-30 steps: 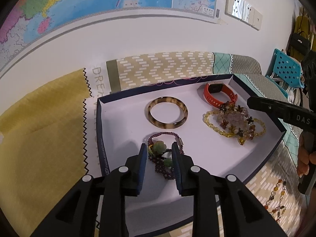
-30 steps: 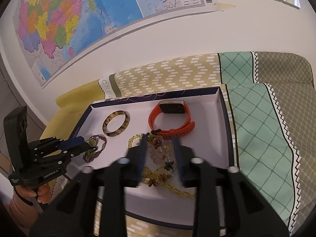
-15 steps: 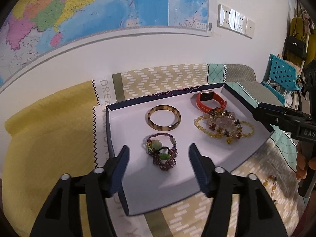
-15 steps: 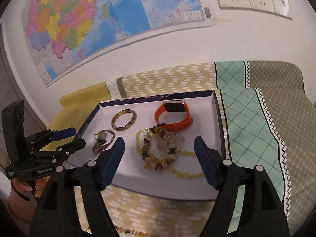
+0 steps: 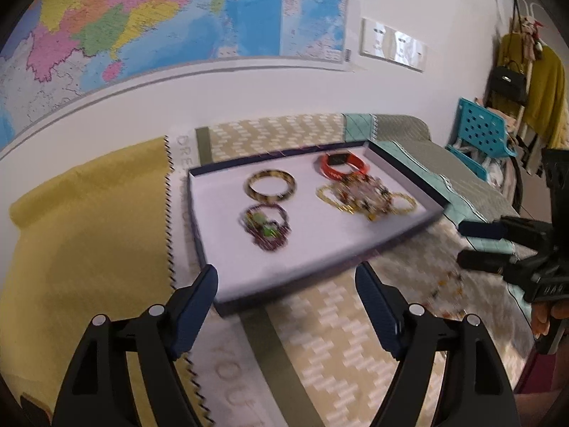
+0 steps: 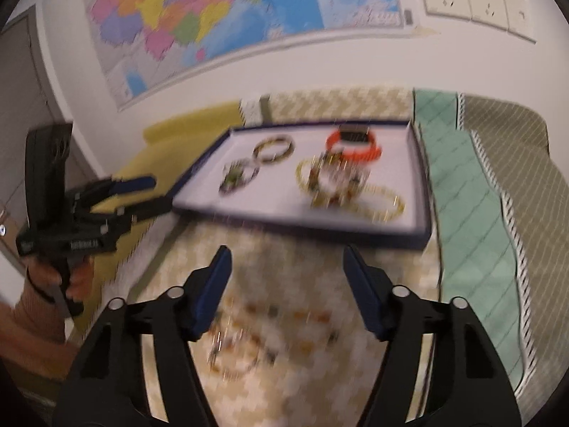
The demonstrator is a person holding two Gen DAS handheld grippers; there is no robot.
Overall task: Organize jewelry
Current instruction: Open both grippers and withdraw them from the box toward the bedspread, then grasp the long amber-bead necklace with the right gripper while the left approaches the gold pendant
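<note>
Jewelry sits gathered in a shallow white tray [image 5: 227, 210] with dark blue walls, resting on a patterned cloth [image 5: 320, 323] against the wall. Inside the tray, a tortoiseshell bangle [image 5: 271, 186] lies toward the back, a purple beaded bracelet with green stones [image 5: 266, 227] just in front of it, an orange smartwatch [image 5: 343, 164] in the far right corner, and a yellow beaded necklace [image 5: 366, 199] with mixed stones touching the watch band's near side.

The left gripper [image 5: 286, 286] hangs over the tray's near wall, its jaws having just spread further and now standing wide apart with nothing between them. The right gripper [image 6: 286, 267] hovers over the cloth in front of the tray; its jaws have just narrowed somewhat but remain apart and hold nothing. Below it on the cloth lies another beaded strand [image 6: 249, 341], blurred, outside the tray. A colourful map [image 5: 142, 17] hangs on the wall, and a hand [image 6: 53, 277] grips the left gripper's handle.
</note>
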